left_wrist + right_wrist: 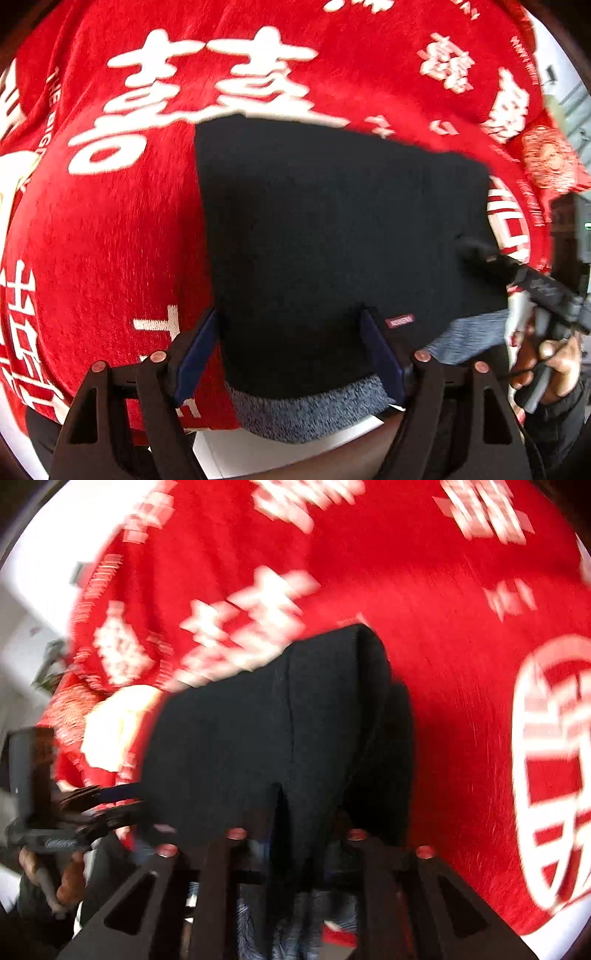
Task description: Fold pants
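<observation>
Black pants [332,236] with a grey fleece lining [306,413] lie folded on a red blanket. In the left wrist view my left gripper [291,332] is open, its blue fingers [195,354] straddling the near edge of the pants. My right gripper [480,251] shows there at the pants' right edge, gripping the cloth. In the blurred right wrist view the pants [277,738] bunch up between the right gripper's jaws [295,834], which are shut on the cloth. The left gripper [110,801] shows at the left there.
The red blanket [110,240] with large white characters covers the surface. A white surface edge [258,454] shows below the blanket. A red patterned item [550,155] lies at the far right. A hand [554,362] holds the right gripper's handle.
</observation>
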`<state>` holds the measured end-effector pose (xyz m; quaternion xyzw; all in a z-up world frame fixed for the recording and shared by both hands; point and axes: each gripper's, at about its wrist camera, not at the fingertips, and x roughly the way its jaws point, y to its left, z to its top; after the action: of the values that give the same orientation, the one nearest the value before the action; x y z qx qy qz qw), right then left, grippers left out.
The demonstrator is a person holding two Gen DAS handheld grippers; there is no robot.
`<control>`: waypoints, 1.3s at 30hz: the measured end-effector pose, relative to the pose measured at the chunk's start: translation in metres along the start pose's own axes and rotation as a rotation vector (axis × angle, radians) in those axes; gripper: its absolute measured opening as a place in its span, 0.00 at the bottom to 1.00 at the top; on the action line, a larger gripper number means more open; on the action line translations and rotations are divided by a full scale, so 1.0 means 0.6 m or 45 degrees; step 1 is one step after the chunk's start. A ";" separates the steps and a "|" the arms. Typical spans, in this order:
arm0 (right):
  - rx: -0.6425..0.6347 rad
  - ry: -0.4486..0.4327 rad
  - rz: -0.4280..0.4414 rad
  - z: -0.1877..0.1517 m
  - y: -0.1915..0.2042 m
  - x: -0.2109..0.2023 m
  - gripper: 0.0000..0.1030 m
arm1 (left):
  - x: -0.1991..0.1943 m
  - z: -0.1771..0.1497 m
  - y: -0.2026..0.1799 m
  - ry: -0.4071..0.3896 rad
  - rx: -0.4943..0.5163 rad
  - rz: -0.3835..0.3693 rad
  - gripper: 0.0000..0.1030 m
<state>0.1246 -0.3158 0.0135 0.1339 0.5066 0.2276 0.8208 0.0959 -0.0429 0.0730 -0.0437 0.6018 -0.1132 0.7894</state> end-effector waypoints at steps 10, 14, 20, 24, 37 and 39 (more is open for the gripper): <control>-0.163 -0.266 -0.237 0.030 0.054 -0.098 0.57 | -0.012 -0.012 -0.016 -0.045 0.051 0.052 0.82; -0.358 -0.228 -0.172 0.063 0.112 -0.062 0.57 | -0.009 -0.014 -0.023 -0.077 0.052 0.072 0.84; -0.316 -0.004 -0.230 0.111 0.072 0.063 0.65 | -0.013 -0.022 -0.008 -0.061 0.002 -0.004 0.85; -0.352 -0.035 -0.248 0.106 0.104 0.019 0.65 | -0.013 -0.025 -0.002 -0.049 -0.013 -0.015 0.85; -0.691 0.123 -0.570 -0.166 0.168 0.009 0.91 | -0.018 -0.035 -0.015 -0.067 0.033 0.026 0.88; -0.653 0.120 -0.528 -0.164 0.168 -0.011 0.91 | -0.027 -0.042 -0.012 -0.080 0.060 0.040 0.88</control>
<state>0.0103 -0.2334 0.0194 -0.1936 0.4868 0.1817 0.8322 0.0667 -0.0445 0.0830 -0.0192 0.5743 -0.1137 0.8105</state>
